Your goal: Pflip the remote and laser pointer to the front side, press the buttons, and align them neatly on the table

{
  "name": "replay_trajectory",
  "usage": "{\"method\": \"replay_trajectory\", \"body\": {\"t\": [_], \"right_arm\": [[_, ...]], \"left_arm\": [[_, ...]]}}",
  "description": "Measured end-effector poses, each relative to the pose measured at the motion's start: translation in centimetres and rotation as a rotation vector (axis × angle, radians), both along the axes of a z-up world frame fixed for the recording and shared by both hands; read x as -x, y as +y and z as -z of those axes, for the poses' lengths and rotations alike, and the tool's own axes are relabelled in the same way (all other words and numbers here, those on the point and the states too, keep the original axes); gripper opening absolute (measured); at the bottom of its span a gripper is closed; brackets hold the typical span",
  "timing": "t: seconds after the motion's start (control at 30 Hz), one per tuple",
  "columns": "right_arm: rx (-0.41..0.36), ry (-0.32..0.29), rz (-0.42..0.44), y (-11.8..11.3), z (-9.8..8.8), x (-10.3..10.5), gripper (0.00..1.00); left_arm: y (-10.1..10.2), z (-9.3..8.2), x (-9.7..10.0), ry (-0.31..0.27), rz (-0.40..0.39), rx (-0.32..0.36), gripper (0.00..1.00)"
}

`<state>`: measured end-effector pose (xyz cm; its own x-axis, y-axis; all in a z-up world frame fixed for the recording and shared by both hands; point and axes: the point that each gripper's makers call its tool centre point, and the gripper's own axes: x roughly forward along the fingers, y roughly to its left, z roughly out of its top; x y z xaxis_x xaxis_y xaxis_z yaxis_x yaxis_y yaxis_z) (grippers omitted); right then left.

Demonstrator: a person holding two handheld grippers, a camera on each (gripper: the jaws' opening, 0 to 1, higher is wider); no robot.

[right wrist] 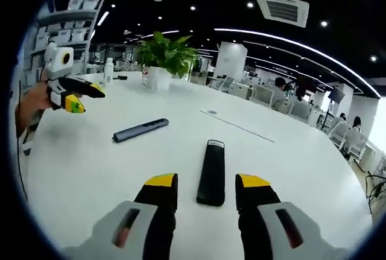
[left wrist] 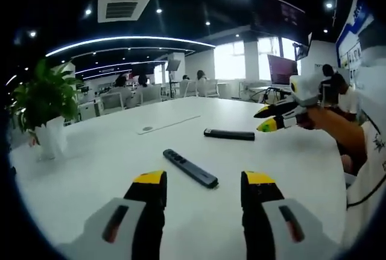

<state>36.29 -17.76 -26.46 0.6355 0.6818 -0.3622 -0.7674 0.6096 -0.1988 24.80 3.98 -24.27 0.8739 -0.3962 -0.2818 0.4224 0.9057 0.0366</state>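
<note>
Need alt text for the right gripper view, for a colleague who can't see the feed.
The right hand-held gripper, open and empty, hovers over a white table with a black remote lying just ahead between its jaws. A slimmer laser pointer lies farther left, and the left hand-held gripper enters at far left near a potted plant.

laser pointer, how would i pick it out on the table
On the big white table, two dark bars lie apart. The laser pointer is the slimmer, grey one with a row of small buttons, lying at a slant. The remote is wider, plain black and blunt-ended.
</note>
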Motion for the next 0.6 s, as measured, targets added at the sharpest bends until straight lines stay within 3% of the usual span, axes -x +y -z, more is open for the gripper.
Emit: {"method": "replay_trajectory", "body": {"t": [0.1,0.2,0.33,0.47,0.6], "right_arm": [[-0.026,0.017,0.023,-0.5,0.1,-0.6,0.44],[-0.015,-0.032,0.044,-0.6,-0.2,-0.9,0.43],[0.007,-0.002,0.039,-0.2,1.1,-1.1,0.42],[-0.044,0.015,0.056,-0.2,1.6,-1.7,0.42],[-0.064,-0.028,0.059,-0.3,1.9,-2.2,0.41]], "left_arm": [[0.1,-0.1,0.1,0.000,0.003,-0.006,0.50],[0.4,-0.2,-0.1,-0.004,-0.007,-0.013,0.50],[0.5,-0.2,-0.2,-0.004,-0.013,-0.015,0.50],[0.3,0.0,-0.1,-0.001,-0.007,-0.019,0.50],[0.7,0.6,-0.3,0.012,-0.019,-0.021,0.50]]}}
